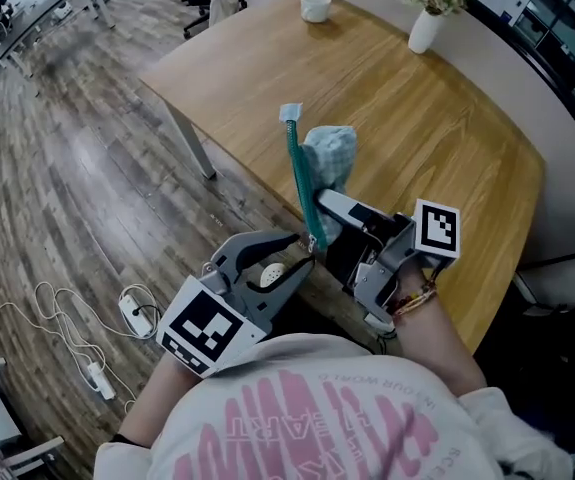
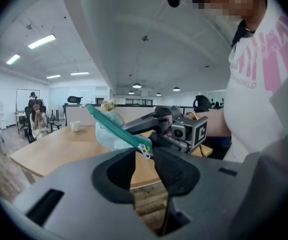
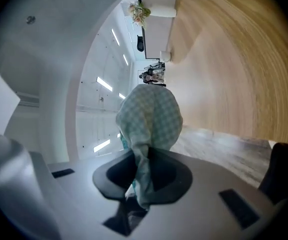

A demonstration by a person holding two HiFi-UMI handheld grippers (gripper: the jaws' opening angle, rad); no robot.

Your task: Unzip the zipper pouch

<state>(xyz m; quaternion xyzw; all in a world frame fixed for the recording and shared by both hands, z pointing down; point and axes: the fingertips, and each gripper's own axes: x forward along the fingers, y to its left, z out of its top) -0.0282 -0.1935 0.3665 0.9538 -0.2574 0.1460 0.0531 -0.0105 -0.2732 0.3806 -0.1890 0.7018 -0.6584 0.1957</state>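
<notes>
A pale green checked pouch (image 1: 331,156) hangs in the air over the table's near edge, its teal zipper (image 1: 296,173) running up its left side. My right gripper (image 1: 325,208) is shut on the pouch's lower fabric (image 3: 151,116), which is pinched between the pads (image 3: 160,176). My left gripper (image 1: 302,251) sits at the zipper's lower end. In the left gripper view the metal zipper pull (image 2: 145,151) lies between the jaw tips, and a narrow gap shows between the pads. The right gripper (image 2: 129,129) also appears there, behind the pouch (image 2: 107,133).
The wooden table (image 1: 447,128) carries a white cup (image 1: 315,6) and a white vase of flowers (image 1: 427,23) at its far side. White cables (image 1: 87,328) lie on the wood floor at the left. Office chairs stand beyond the table.
</notes>
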